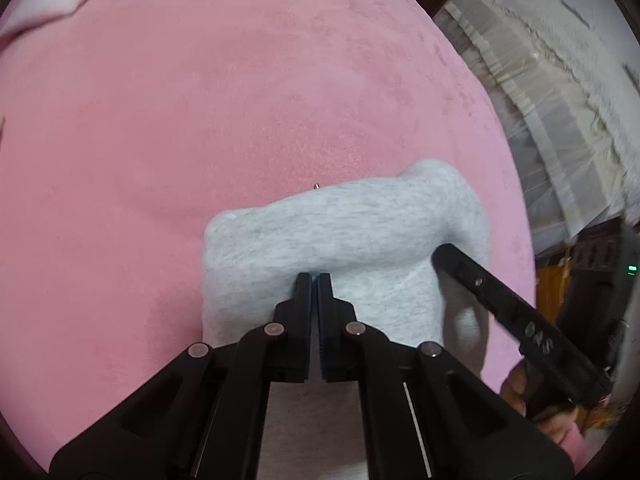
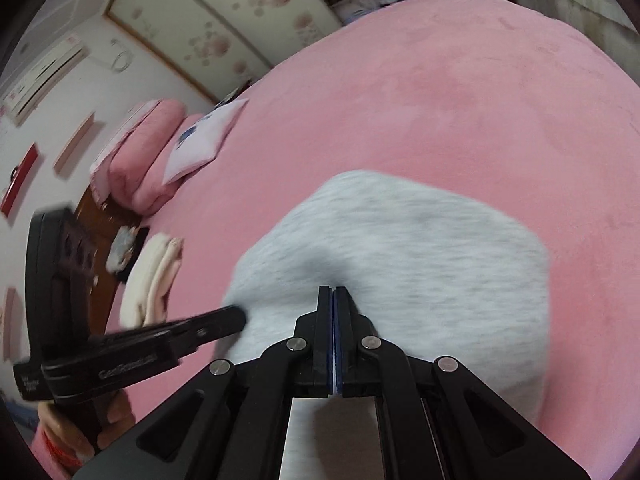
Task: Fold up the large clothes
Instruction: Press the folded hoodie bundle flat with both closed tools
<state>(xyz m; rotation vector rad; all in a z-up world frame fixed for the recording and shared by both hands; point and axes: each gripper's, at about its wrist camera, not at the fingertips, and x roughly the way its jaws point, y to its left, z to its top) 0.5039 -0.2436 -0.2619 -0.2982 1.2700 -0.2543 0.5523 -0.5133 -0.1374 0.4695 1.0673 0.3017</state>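
1. My left gripper (image 1: 314, 280) pinches the soft heather-grey knit garment (image 1: 344, 232) at its near edge, jaws clamped.
2. My right gripper (image 2: 333, 292) is clamped on it too, just beside.
3. Garment hangs ahead of both, long axis crosswise.
4. Below: pink plush bedspread (image 1: 200, 100); flowered wardrobe (image 2: 224, 20) behind.

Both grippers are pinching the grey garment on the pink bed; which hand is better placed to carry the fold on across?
Neither clearly. The left gripper and right gripper are both shut on the grey garment's lifted edge, side by side; likely move both together.
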